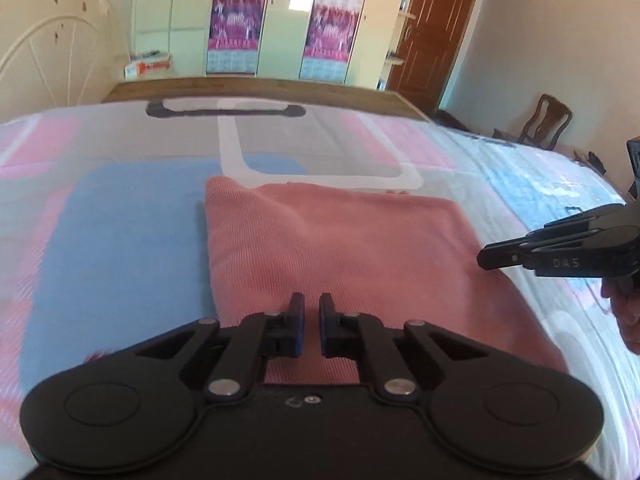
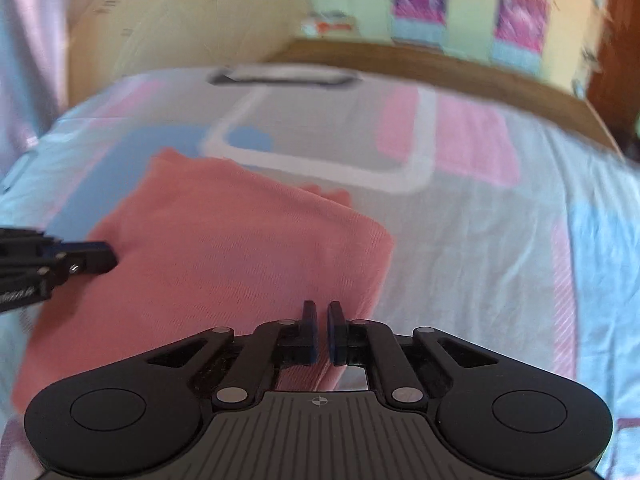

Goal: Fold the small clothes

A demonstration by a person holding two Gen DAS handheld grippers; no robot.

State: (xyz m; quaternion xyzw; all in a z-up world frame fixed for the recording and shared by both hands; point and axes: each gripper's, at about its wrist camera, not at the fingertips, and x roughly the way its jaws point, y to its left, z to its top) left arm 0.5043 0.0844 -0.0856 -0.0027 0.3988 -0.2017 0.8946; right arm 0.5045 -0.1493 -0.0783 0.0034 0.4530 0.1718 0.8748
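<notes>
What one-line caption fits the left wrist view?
Left hand-held gripper shut above a folded pink garment on a patterned bedsheet.

We have two wrist fisheyes, both tilted down over the bed [image 1: 500, 184] and facing the wardrobe wall [image 1: 280, 20] at frame top. The left wrist view sits close above the pink cloth [image 1: 332, 248], its own left gripper [image 1: 311, 312] filling the bottom edge; the right gripper [image 1: 486, 258] enters at mid right. The right wrist view, blurrier, looks from further right, cloth in the lower left, left gripper at mid-left edge. We see both share cloth, bedsheet, footboard [image 1: 256, 92] and wardrobe.
</notes>
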